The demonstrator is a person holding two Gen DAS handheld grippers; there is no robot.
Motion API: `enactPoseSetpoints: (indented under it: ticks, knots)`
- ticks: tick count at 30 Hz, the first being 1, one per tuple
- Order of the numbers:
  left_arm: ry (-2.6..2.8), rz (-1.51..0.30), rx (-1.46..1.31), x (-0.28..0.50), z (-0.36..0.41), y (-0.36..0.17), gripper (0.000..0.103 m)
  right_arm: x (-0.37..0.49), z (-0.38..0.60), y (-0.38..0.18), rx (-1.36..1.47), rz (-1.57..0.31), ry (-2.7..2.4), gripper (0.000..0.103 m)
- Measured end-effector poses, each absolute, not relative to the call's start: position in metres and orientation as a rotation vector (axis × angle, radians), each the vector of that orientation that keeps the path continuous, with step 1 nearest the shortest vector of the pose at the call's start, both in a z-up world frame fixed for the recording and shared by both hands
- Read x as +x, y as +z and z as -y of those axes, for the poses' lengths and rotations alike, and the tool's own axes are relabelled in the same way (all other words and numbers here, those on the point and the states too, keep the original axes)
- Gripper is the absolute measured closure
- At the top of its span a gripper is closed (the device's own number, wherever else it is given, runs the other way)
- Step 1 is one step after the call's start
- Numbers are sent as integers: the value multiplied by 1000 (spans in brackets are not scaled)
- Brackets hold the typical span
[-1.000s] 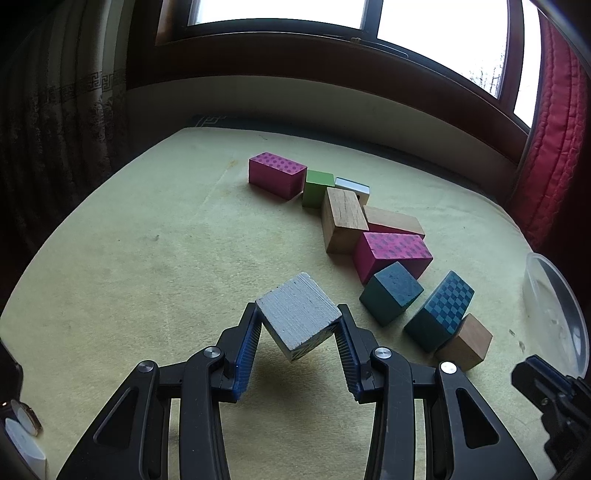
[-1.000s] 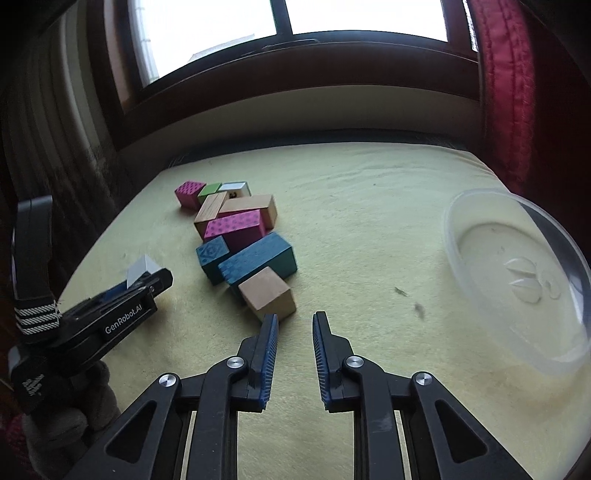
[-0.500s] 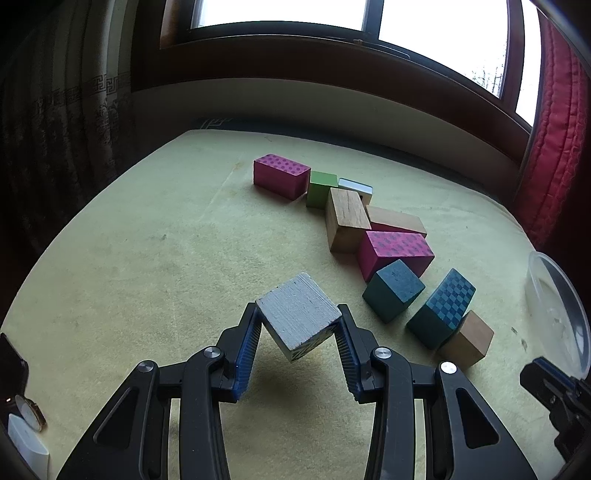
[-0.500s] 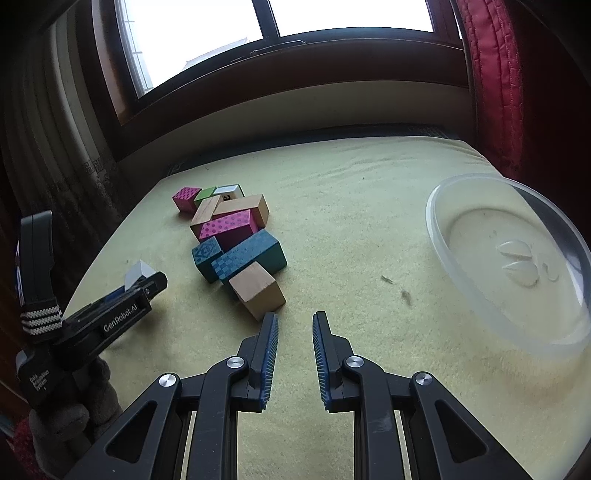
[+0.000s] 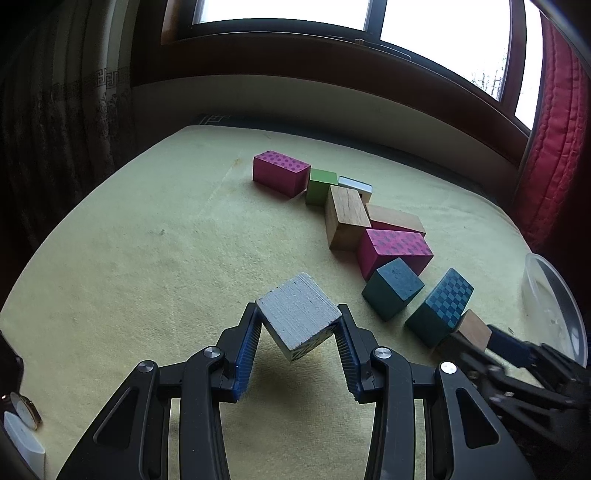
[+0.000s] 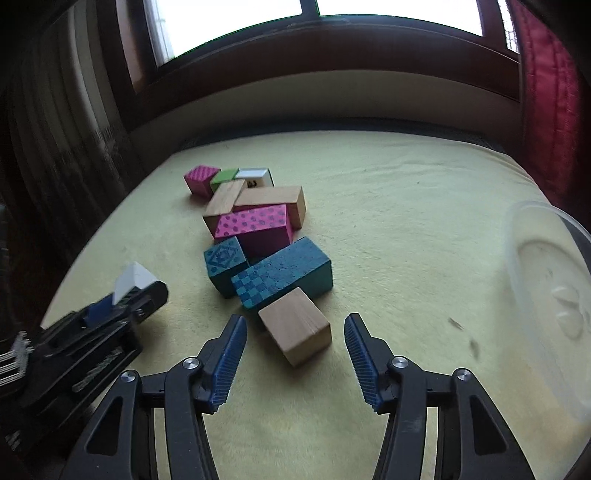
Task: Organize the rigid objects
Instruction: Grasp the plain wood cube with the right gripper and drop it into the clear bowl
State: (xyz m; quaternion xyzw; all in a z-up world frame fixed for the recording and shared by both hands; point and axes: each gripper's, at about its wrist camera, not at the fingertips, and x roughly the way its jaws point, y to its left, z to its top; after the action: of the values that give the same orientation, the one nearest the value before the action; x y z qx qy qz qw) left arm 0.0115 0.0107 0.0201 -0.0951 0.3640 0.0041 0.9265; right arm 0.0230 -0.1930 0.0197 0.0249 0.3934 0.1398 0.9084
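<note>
A: What is seen, from the largest thing down?

B: A window with a dark wooden frame is seen across the top of both views. A red curtain is hung at the upper right, a dark patterned curtain at the left. The lower frame is filled by a yellow-green cloth-covered tabletop. A clear plastic bowl is set at the right edge of the right wrist view.

A: And the blocks?

B: A chain of blocks is laid from upper centre down to the right. The checkered teal block is laid flat, its long axis run from lower left to upper right in the right wrist view. The lower dotted pink block is laid just above it, its long axis nearly level. A teal cube is set just left of these.

A: How are the tongs held?

B: A grey cube is clamped in the left tongs, tilted on a corner and lifted off the cloth at lower centre of the left wrist view. The right tongs are being opened; a small plain wooden cube is found between the fingers on the cloth, one corner pointed toward the camera, untouched by either pad.
</note>
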Motion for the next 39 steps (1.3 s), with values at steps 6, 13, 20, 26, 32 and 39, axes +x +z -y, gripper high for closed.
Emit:
enactPoseSetpoints:
  ticks: [6, 13, 20, 26, 32, 39]
  knots:
    - [0, -758, -198, 14, -11, 18, 61, 23, 190, 12, 14, -835, 278, 60]
    - [9, -765, -180, 15, -6, 19, 61, 5, 212, 28, 91, -798, 272, 61]
    - [18, -763, -147, 13, 3, 22, 61, -22, 244, 48, 135, -732, 209, 61]
    - [6, -764, -111, 10, 17, 24, 61, -29, 268, 57, 151, -678, 121, 61]
    - [-15, -757, -76, 6, 34, 30, 61, -34, 305, 64, 174, -627, 14, 61]
    - [-46, -747, -34, 1, 58, 37, 61, -32, 348, 58, 199, -626, -98, 61]
